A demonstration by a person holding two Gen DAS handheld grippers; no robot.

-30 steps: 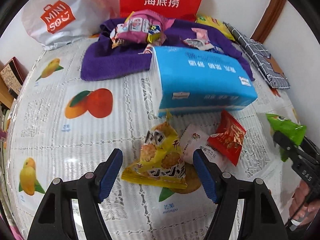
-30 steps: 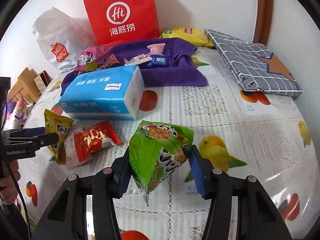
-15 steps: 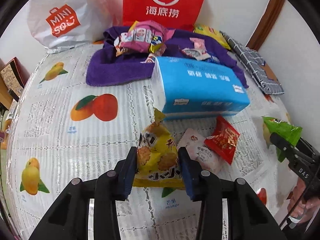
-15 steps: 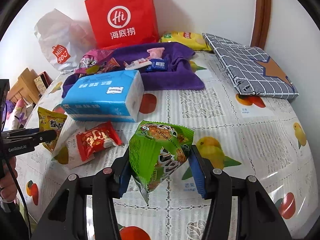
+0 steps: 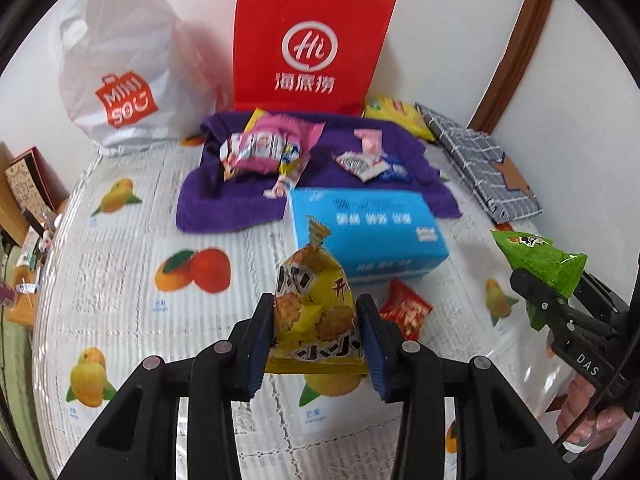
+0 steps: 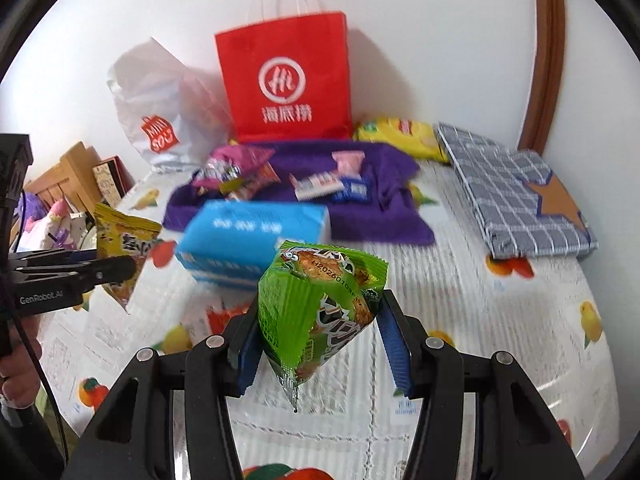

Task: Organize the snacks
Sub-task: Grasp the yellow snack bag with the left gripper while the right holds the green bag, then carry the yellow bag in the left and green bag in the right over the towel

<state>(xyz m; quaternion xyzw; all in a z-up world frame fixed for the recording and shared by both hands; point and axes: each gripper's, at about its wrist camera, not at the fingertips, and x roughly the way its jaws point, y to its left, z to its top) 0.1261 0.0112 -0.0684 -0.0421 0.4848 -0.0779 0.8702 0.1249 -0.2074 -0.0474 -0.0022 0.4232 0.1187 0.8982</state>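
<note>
My left gripper (image 5: 316, 336) is shut on a yellow snack packet (image 5: 312, 308) and holds it above the table; it also shows at the left of the right wrist view (image 6: 124, 248). My right gripper (image 6: 320, 344) is shut on a green snack packet (image 6: 316, 308), also held in the air, seen at the right of the left wrist view (image 5: 540, 260). A red snack packet (image 5: 404, 312) lies on the table beside the blue tissue pack (image 5: 368, 232). Several small snacks, among them a pink packet (image 5: 264, 148), lie on a purple towel (image 5: 224, 204).
A red paper bag (image 5: 308, 48) and a white Miniso bag (image 5: 120, 80) stand against the back wall. A yellow chip bag (image 6: 400, 136) and a grey checked parcel (image 6: 516, 200) lie at the back right. The fruit-print tablecloth (image 5: 120, 264) covers the table.
My left gripper has shut on the yellow packet and lifted it off the table. Both grippers have risen and tilted up; the right still holds the green packet.
</note>
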